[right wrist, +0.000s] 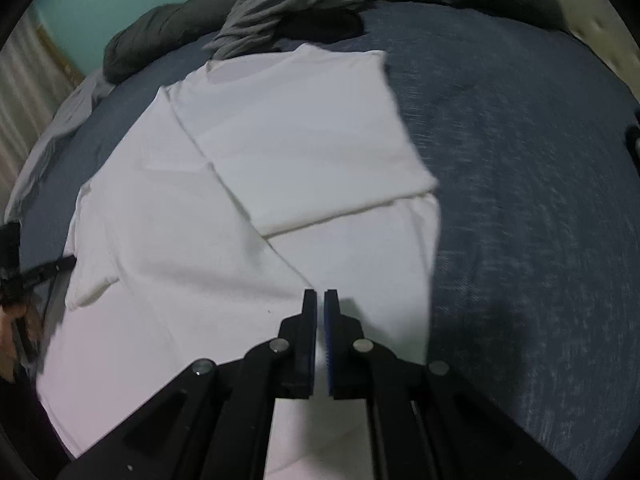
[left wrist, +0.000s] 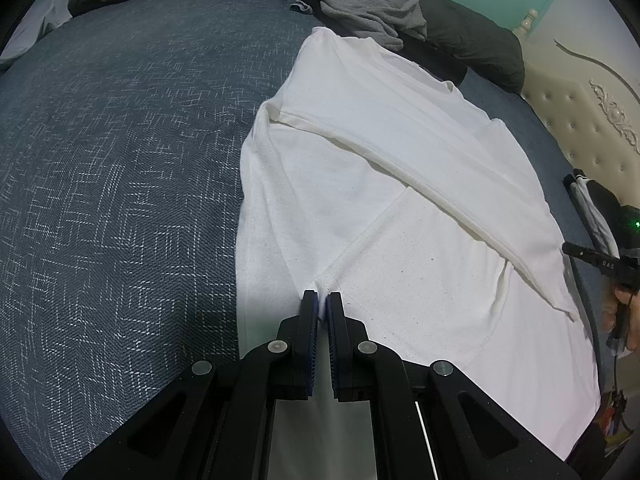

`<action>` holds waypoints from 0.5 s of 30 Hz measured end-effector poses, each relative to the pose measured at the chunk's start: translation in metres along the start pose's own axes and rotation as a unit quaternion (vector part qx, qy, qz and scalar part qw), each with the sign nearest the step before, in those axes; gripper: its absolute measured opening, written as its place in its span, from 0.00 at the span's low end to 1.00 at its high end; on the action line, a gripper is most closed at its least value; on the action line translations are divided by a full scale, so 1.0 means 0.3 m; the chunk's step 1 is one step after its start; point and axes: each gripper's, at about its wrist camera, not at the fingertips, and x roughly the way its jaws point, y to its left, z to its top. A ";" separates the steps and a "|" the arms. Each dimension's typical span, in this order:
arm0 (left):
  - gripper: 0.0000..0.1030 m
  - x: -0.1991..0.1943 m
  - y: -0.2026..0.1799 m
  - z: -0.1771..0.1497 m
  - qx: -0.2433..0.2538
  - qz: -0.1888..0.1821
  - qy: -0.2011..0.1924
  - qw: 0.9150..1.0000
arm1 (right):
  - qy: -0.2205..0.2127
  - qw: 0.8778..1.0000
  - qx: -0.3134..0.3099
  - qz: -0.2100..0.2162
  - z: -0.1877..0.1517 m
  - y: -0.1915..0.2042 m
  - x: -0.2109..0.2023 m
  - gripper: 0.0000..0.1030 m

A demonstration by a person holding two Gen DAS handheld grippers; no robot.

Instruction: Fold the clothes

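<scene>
A white T-shirt [left wrist: 400, 200] [right wrist: 240, 240] lies spread on the blue patterned bed cover [left wrist: 120, 160], with one side folded over in a long diagonal flap. My left gripper [left wrist: 322, 298] is shut on the shirt where a hem seam runs up into its fingertips, and white cloth shows between the pads. My right gripper [right wrist: 320, 294] is shut over the shirt's other side, with a crease running to its tips and white fabric between its pads. The right gripper [left wrist: 566, 248] also shows at the shirt's right edge, held by a hand. The left gripper [right wrist: 72, 260] shows at the shirt's left edge.
A crumpled grey garment [left wrist: 368, 12] [right wrist: 288, 4] lies past the shirt's far end, against a dark rolled duvet [left wrist: 472, 32]. A cream tufted headboard [left wrist: 580, 120] borders the bed on the right. Black and white clothing [left wrist: 592, 200] lies near it. Bare blue cover [right wrist: 520, 200] flanks the shirt.
</scene>
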 end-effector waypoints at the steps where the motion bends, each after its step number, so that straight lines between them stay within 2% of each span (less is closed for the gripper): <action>1: 0.05 -0.003 -0.001 -0.004 0.000 0.000 0.000 1.000 | 0.000 1.000 0.006 -0.001 -0.010 -0.013 -0.008 0.05; 8: 0.05 -0.008 -0.003 -0.009 0.001 0.001 0.000 1.000 | 0.022 0.999 0.024 -0.008 -0.085 -0.083 -0.049 0.14; 15: 0.05 -0.013 -0.002 -0.014 0.002 0.004 0.000 1.000 | 0.028 0.999 0.006 -0.020 -0.144 -0.101 -0.051 0.14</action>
